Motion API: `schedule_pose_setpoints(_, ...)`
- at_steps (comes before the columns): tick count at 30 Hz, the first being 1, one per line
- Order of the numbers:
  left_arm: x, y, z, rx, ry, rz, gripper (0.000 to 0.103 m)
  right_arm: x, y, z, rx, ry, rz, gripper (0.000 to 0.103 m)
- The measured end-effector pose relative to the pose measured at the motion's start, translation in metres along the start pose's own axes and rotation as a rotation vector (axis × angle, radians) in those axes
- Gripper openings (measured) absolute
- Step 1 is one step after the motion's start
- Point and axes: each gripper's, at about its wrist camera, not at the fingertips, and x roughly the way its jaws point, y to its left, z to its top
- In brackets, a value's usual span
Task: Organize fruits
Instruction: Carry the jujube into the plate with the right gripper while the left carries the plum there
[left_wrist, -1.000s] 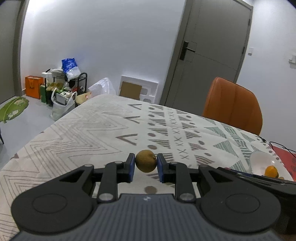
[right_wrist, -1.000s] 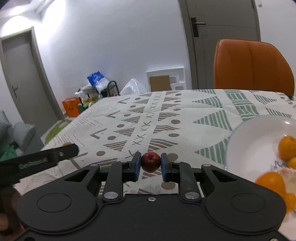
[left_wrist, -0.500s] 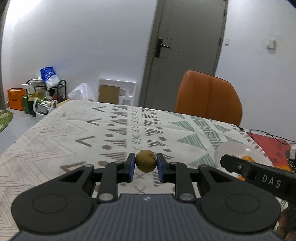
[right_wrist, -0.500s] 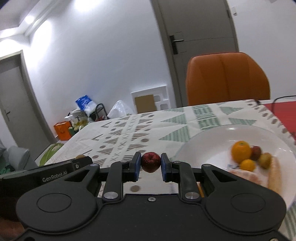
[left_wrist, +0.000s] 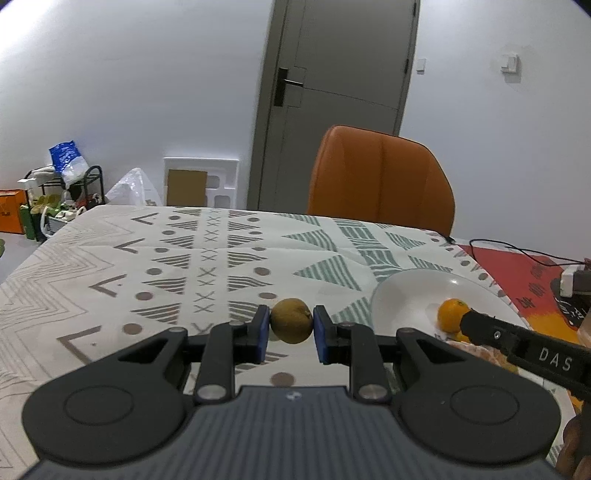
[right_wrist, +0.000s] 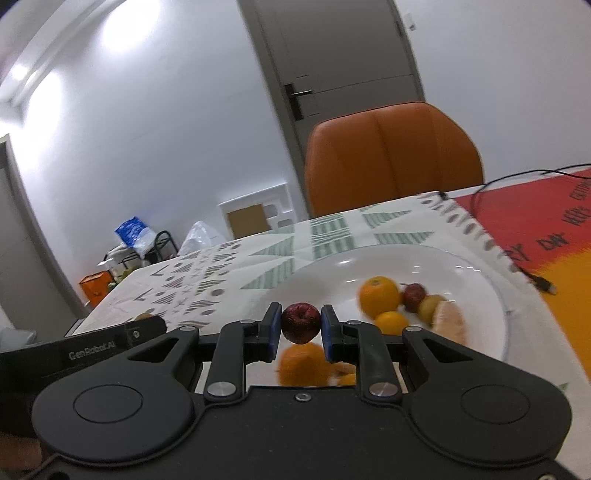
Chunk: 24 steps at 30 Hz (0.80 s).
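The right hand-held gripper (right_wrist: 302, 328) is clenched on a small red fruit (right_wrist: 301, 323), held above the near edge of the white plate (right_wrist: 495, 295). The left hand-held gripper (left_wrist: 291, 329) grasps a brown fruit (left_wrist: 291, 320) over the patterned surface (left_wrist: 155, 266), with the plate ahead and to its right.

The step in hand looks like setting the red fruit into the plate. To do it well, carry it forward over the bare left part of the plate, lower it close to the dish, then release gently so it does not roll off.

Ahead and right of the right gripper lie two oranges (right_wrist: 379, 297), a red fruit (right_wrist: 414, 296), a greenish one (right_wrist: 428, 306) and a pale wedge (right_wrist: 450, 322); another orange (right_wrist: 300, 363) sits just below the fingers and crowds the drop. The left gripper's arm lies close at the left, so the two should go in turn. A cable (right_wrist: 517, 181) and an orange chair (right_wrist: 391, 162) stand beyond, out of the way.
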Motion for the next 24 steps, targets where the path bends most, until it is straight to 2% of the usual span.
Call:
schedule_pose_setpoints(15, 0.017, -0.041, 0.005, 0.055, 0.014, -0.06, 0.024, -0.008, -0.046, 0.005, 0.062, -0.029, -0.083, 0.021)
schedule_pose_setpoints(16, 0.018, -0.043, 0.006, 0.057, 0.015, -0.065, 0.024, -0.009, -0.049, 0.005, 0.064, -0.03, -0.086, 0.021)
schedule_pose_setpoints(18, 0.02, -0.049, 0.007, 0.062, 0.015, -0.074, 0.024, -0.008, -0.053, 0.006, 0.065, -0.025, -0.093, 0.029)
schedule_pose_setpoints(24, 0.024, -0.066, 0.01, 0.081, 0.015, -0.099, 0.024, -0.015, -0.065, 0.006, 0.083, -0.032, -0.1, 0.029)
